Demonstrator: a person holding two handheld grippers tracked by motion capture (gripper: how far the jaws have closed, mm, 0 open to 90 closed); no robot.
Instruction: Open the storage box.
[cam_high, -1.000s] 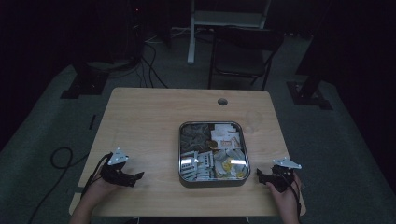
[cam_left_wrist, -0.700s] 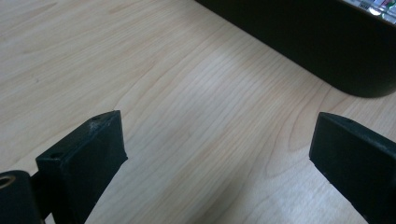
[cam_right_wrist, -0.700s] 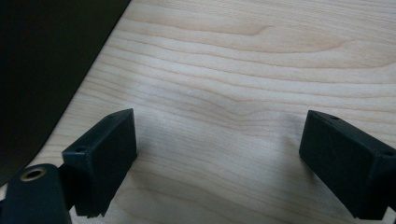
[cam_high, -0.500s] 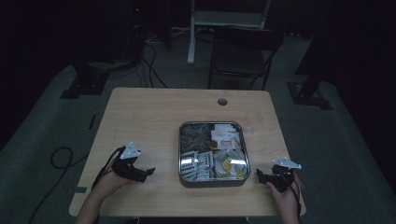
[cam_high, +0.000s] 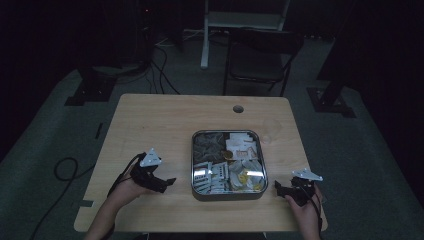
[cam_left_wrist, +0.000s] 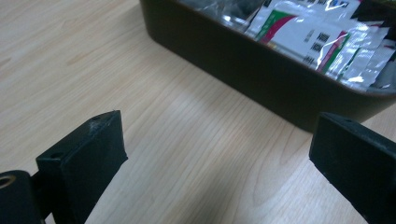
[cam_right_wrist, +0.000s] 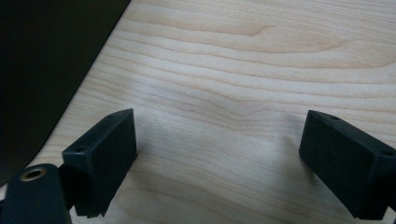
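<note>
A square metal tray (cam_high: 200, 192) sits right of centre on the near half of the wooden counter (cam_high: 165, 120), packed with white sachets (cam_high: 212, 175) and gold-wrapped pieces (cam_high: 245, 176). Bare wood lies open to its left and far side. The left tool (cam_high: 167, 183) rests near-left of the tray, jaws spread and empty; the right tool (cam_high: 278, 188) sits near-right, also spread. The room around is dark.

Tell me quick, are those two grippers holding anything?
Left gripper: open, holding nothing, beside the tray.
Right gripper: open, holding nothing.
</note>
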